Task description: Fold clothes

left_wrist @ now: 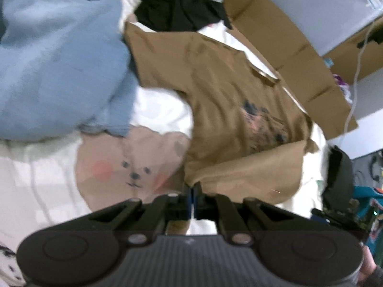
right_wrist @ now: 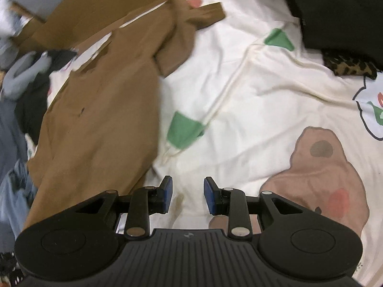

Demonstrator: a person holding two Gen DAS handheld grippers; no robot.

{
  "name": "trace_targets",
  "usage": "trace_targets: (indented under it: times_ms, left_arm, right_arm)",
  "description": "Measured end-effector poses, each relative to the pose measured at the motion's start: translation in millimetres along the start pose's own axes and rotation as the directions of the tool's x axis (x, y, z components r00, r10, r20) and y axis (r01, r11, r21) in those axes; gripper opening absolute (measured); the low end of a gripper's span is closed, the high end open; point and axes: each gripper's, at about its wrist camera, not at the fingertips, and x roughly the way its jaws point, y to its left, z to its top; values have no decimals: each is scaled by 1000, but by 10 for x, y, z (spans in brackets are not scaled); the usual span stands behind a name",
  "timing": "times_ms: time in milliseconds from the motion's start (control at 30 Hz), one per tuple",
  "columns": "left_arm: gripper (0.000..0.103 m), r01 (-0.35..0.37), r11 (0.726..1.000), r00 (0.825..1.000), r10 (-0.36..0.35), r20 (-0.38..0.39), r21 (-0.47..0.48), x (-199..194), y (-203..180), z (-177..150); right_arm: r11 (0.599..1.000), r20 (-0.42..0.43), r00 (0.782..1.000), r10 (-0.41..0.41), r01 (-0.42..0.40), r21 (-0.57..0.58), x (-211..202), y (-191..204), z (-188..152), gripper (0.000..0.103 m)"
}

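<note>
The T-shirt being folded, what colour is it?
Brown T-shirt, with a dark printed graphic; clearest in the left wrist view.

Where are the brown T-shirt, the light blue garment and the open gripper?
brown T-shirt [left_wrist: 222, 91]: left wrist view, chest.
light blue garment [left_wrist: 59, 59]: left wrist view, middle.
right gripper [right_wrist: 187, 195]: right wrist view, gap between fingertips.

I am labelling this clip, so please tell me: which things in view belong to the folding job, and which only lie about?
Belongs to the job:
- brown printed T-shirt, its hem pinched in the shut left tool
- open, empty right tool

Lying about:
- light blue garment
- black clothing heap
- flattened brown cardboard
- cream cartoon-print bedsheet
</note>
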Motion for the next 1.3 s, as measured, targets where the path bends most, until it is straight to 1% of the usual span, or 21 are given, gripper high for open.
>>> trace_targets:
  times_ms: [67, 167, 267, 367, 500, 533, 600, 767, 933, 1067, 1167, 1300]
  left_arm:
    - [1, -26, 1000, 1000, 26, 5, -1, 53, 60, 75]
    - [1, -58, 998, 998, 58, 9, 3, 158, 121, 195]
    - [1, -73, 997, 997, 73, -1, 9, 253, 151, 271]
    - [1, -87, 996, 996, 87, -11, 15, 350, 176, 344]
    - [1, -91, 996, 996, 91, -15, 20, 398, 178, 374]
    - [1, -92, 996, 996, 93, -17, 21, 406, 182, 375]
    - [1, -96, 995, 995, 96, -21, 22, 408, 192, 376]
    - [1, -87, 996, 996, 87, -16, 21, 373, 176, 374]
    - [1, -56, 998, 998, 56, 5, 17, 298, 64, 401]
    - [1, -27, 999, 999, 26, 23, 22, 204, -63, 428]
    - [1, -7, 999, 1000, 6, 27, 34, 144, -169, 427]
    - [1, 12, 999, 1000, -13, 21, 50, 80, -277, 377]
  right_arm:
    - [1000, 12, 1000, 14, -14, 21, 86, -19, 41, 32]
    - [996, 24, 998, 64, -66, 66, 259, 6, 139, 32]
    - [989, 30, 993, 110, -113, 96, 468, 117, 260, 36]
    - [988, 20, 991, 131, -132, 85, 681, 276, 378, 36]
    - [990, -5, 991, 132, -132, 49, 925, 426, 476, 35]
    - [990, -8, 991, 136, -136, 36, 957, 456, 493, 25]
    - [988, -9, 988, 151, -151, 15, 970, 500, 523, 0]
    - [992, -15, 993, 119, -119, -43, 710, 531, 605, 0]
    - [994, 19, 995, 96, -95, -57, 199, 438, 719, 0]
    - [997, 42, 998, 55, -53, -59, -200, 387, 790, 0]
    - [999, 30, 999, 22, -20, -46, -418, 291, 750, 0]
    - [999, -16, 1000, -20, 19, -26, -599, 145, 624, 0]
